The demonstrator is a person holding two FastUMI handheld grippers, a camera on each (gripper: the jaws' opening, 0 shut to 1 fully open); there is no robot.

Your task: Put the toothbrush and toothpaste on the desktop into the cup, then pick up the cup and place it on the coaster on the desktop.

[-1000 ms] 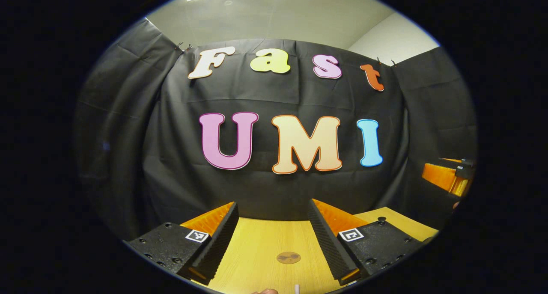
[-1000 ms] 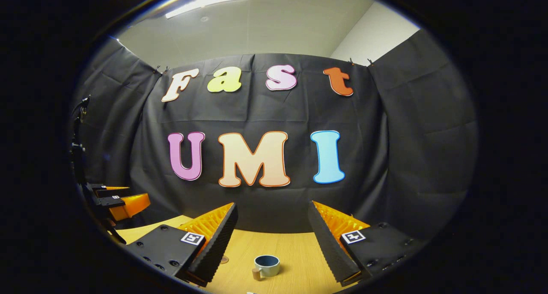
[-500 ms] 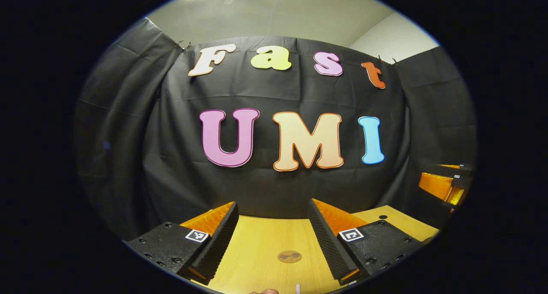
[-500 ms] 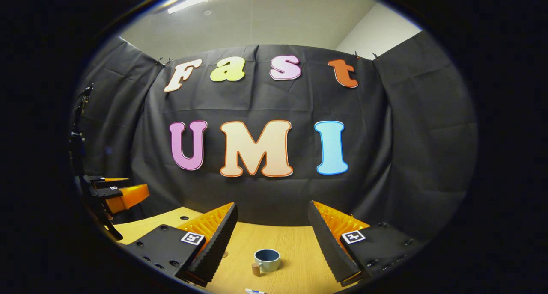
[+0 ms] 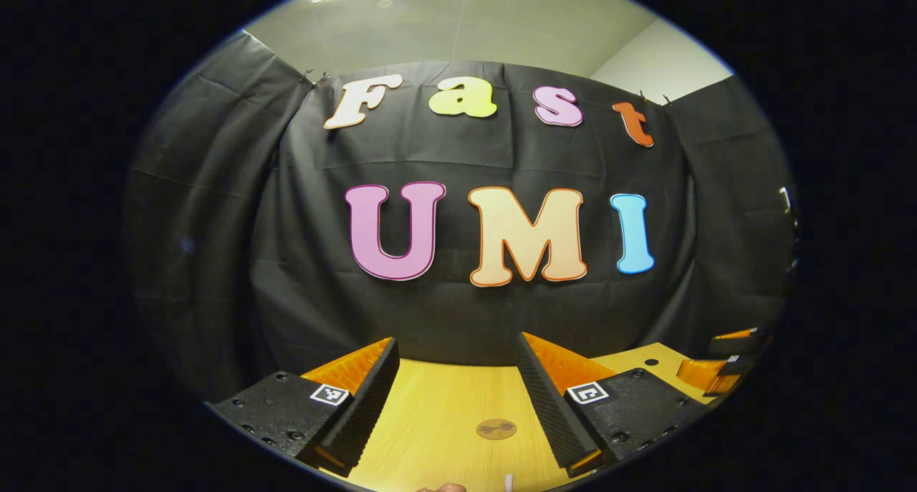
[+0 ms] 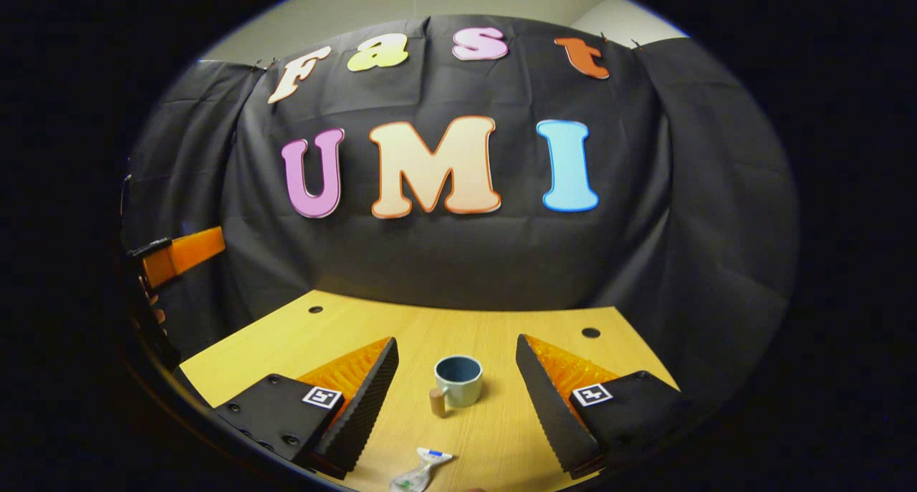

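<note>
In the right gripper view a pale cup [image 6: 458, 381] with a dark inside and a small wooden handle [image 6: 437, 402] stands upright on the wooden desktop [image 6: 286, 341]. It sits ahead of my open right gripper [image 6: 455, 343], between the lines of its fingers. A toothpaste tube [image 6: 419, 470] lies flat nearer the camera. In the left gripper view a round brown coaster [image 5: 496, 428] lies on the desktop between the fingers of my open left gripper [image 5: 455, 345], which holds nothing. A small white tip [image 5: 509, 481] pokes in at the bottom edge; I cannot tell what it is.
The black cloth wall closes off the back of the desk. Two small round holes [image 6: 315, 309] [image 6: 590, 332] mark the far desktop. The other gripper shows at the right edge [image 5: 723, 367] of the left gripper view and the left edge [image 6: 179, 254] of the right gripper view.
The right gripper has tipped downward, bringing the cup higher in its view and the toothpaste tube into sight. The left gripper view has shifted only slightly. Both grippers stay open.
</note>
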